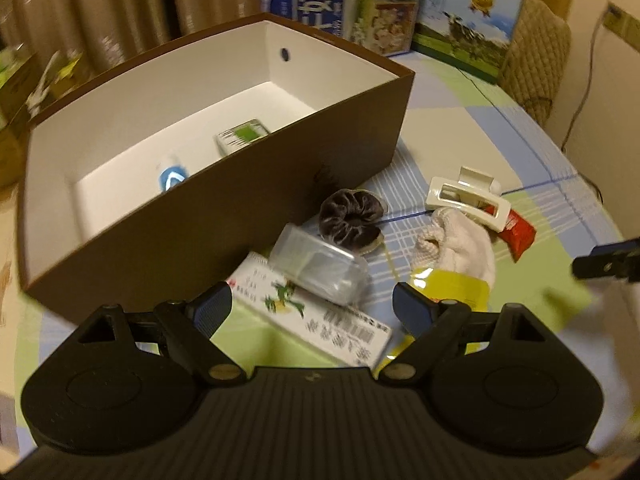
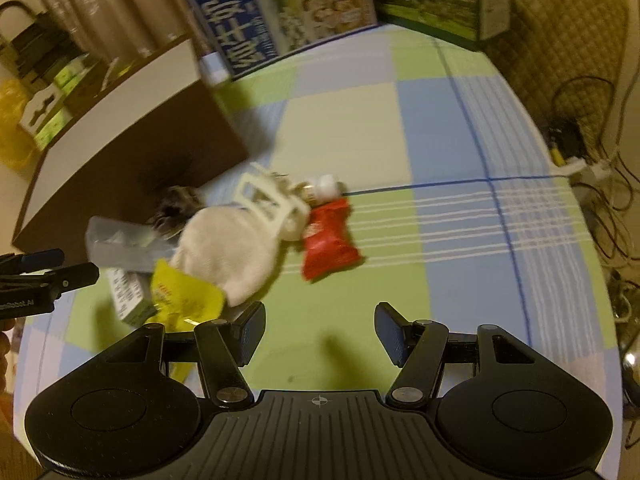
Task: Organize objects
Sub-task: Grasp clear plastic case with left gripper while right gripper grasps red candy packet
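Observation:
A brown box (image 1: 248, 200) with a white inside holds a blue-and-white tube (image 1: 172, 174) and a green-labelled packet (image 1: 242, 136). In front of it lies a pile: a dark scrunchie (image 1: 350, 220), a clear plastic case (image 1: 318, 268), a white printed carton (image 1: 312, 316), a white glove (image 1: 456, 246), a yellow packet (image 1: 456, 288), a white hair claw (image 1: 468, 200) and a red packet (image 1: 518, 232). My left gripper (image 1: 314, 310) hovers open over the carton and case. My right gripper (image 2: 320, 330) is open above bare cloth, near the red packet (image 2: 330, 240) and glove (image 2: 232, 248).
Milk cartons and printed boxes (image 1: 360, 0) stand at the table's back edge. A quilted chair back (image 1: 536, 48) is at the far right, with cables (image 2: 592, 168) beyond the table edge. The checked tablecloth (image 2: 440, 140) stretches right of the pile.

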Available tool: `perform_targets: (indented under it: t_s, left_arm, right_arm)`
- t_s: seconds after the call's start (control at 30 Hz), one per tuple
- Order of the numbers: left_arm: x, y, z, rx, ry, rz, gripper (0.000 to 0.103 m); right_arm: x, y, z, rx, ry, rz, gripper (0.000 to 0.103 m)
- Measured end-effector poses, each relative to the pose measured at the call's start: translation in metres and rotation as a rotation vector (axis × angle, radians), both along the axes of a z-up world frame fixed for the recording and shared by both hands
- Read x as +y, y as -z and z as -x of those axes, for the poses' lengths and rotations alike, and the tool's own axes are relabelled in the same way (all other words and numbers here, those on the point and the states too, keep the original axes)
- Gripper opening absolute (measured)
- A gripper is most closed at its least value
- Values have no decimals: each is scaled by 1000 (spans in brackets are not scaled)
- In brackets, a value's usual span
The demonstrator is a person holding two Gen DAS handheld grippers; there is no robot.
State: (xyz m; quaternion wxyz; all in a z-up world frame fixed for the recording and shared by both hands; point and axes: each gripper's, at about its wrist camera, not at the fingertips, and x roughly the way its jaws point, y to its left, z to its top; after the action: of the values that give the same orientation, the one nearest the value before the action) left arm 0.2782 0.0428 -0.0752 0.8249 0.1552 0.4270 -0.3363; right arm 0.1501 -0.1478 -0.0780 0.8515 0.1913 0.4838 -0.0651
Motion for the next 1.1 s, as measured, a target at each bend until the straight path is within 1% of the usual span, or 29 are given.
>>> perform_targets:
  t_s: [0.17,0.4,0.47,0.53,0.6,0.67,0.8,0.9,1.03,1.1]
  left_arm:
    - [-12,13,-11,-38,106,-28,85]
    - [-22,19,-17,-81,214,-24,84]
    - [-25,22,-19,-78,235,-30,79]
    - [-27,23,-19,-69,244,-27,64]
    - [-26,23,-17,-72,251,-21,57]
    - [-25,21,-15,-78,248,-8,52]
    - [-21,12,-7,-96,227,15,52]
    - [-16,3,-2,-93,186,46,52]
    - [-7,-14,2,-88,106,87,52]
    - [-1,-22,3,-80,64,111,52]
  right_arm:
    - [-11,6,5,27,50,0,59]
    - [-16,13,5,49,81,-5,59]
    - [-17,13,3,50,80,-5,59]
    - [-16,13,1,47,75,-2,59]
    - [-15,14,-1,44,70,-1,59]
    - [-15,15,-4,41,62,1,59]
    - [-13,17,-12,21,30,10,58]
    - [-9,16,-21,-4,-15,34,58]
    - [-3,17,-34,-25,-85,83,48]
    - [1,20,-41,-28,-116,101,46]
